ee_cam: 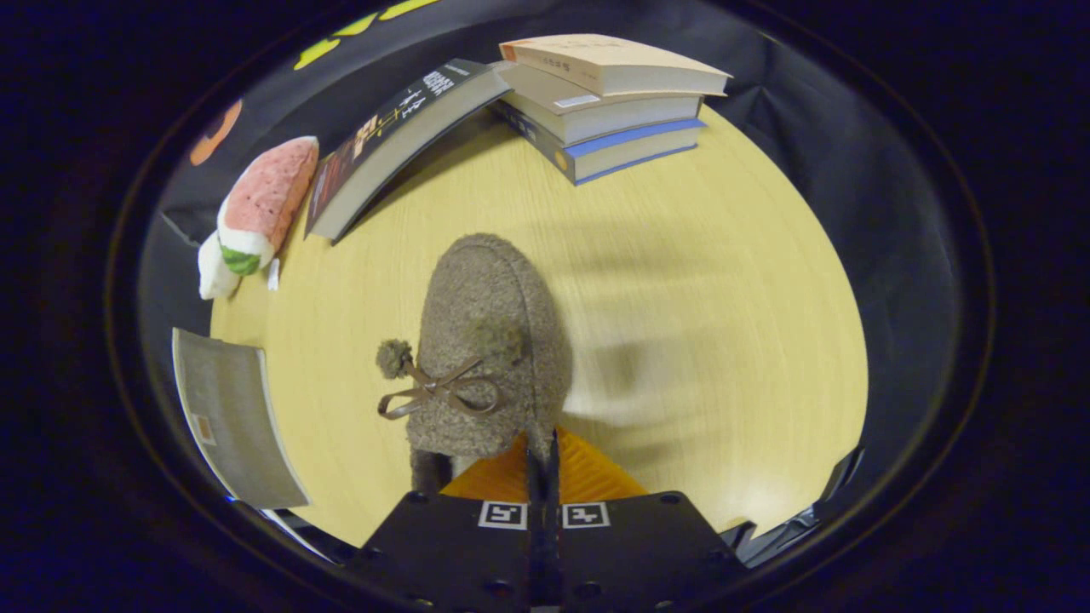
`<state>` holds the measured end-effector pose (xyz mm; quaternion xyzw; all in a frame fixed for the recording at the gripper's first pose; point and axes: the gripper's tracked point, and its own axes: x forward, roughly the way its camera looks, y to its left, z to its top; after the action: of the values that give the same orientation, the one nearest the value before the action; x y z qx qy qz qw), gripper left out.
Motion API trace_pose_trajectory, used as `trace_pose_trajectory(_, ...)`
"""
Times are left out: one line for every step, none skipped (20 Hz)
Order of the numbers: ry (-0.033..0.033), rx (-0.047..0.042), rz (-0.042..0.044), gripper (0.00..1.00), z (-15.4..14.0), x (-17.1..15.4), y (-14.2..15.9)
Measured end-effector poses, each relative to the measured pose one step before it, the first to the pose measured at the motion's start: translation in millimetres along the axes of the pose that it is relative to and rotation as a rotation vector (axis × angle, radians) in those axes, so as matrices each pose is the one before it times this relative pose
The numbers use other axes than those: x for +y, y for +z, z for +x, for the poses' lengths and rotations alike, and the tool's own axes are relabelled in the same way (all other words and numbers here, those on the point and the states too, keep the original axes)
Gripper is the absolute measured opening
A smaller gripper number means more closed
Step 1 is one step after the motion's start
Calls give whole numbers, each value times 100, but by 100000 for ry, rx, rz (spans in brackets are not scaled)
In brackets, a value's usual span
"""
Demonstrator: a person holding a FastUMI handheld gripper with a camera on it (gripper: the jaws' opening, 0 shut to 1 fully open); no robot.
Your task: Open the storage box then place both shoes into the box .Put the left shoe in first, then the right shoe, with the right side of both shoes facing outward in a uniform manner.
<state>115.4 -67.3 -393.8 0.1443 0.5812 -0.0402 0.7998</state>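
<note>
Gripping fuzzy brown shoe (490,340), bow and pompom, gripper (542,460) fingers pinched together

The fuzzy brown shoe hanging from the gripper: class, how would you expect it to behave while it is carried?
The shoe looks soft and fleecy, so it probably sags rather than staying stiff. The gripper seems to pinch only its rim, so it may swing. Its bow and pompom dangle loosely.

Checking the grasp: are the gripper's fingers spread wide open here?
No, the gripper has its fingers drawn together, pinching the rear edge of the fuzzy brown shoe.
</note>
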Motion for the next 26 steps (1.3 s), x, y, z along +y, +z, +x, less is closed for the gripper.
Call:
trace_pose_trajectory(1771,1829,1940,1,-238,527,-743)
trace_pose_trajectory(1064,925,1219,1,-419,576,-604)
trace_pose_trajectory(803,152,441,1,-624,684,-487)
trace_pose_trajectory(762,-317,114,1,-732,799,-466)
trace_pose_trajectory(1405,-330,18,0,-890,1052,-398)
trace_pose_trajectory(2038,-399,245,1,-999,1203,-304)
trace_pose_trajectory(1862,-594,598,0,-1017,1320,-275)
trace_pose_trajectory(1418,-821,498,0,-1044,1318,-142)
trace_pose_trajectory(1246,-1486,191,0,-1088,1496,8)
trace_pose_trajectory(1116,-1815,-606,0,-1025,1498,31)
trace_pose_trajectory(998,-1933,-1097,0,-1087,1683,80)
trace_pose_trajectory(964,-1886,-1444,0,-1008,1685,54)
trace_pose_trajectory(1304,-2068,-1076,0,-982,1777,56)
trace_pose_trajectory(1627,-2027,-594,0,-960,1817,284)
trace_pose_trajectory(1658,-1393,-999,0,-732,1944,-87)
trace_pose_trajectory(1211,-694,-1211,0,-641,1763,-231)
trace_pose_trajectory(1014,-204,-1533,0,-539,1903,-331)
trace_pose_trajectory(1042,95,-1352,0,-296,1775,-439)
trace_pose_trajectory(1147,360,-859,0,-99,1792,-463)
trace_pose_trajectory(1494,533,-614,0,157,1739,-513)
trace_pose_trajectory(1273,737,-309,0,414,1639,-503)
trace_pose_trajectory(272,1171,89,0,514,1404,-634)
trace_pose_trajectory(161,1379,-484,0,741,1333,-702)
trace_pose_trajectory(362,1620,-844,1,791,1335,-755)
trace_pose_trajectory(398,1875,-477,1,896,1364,-799)
trace_pose_trajectory(267,2033,-373,0,973,1275,-735)
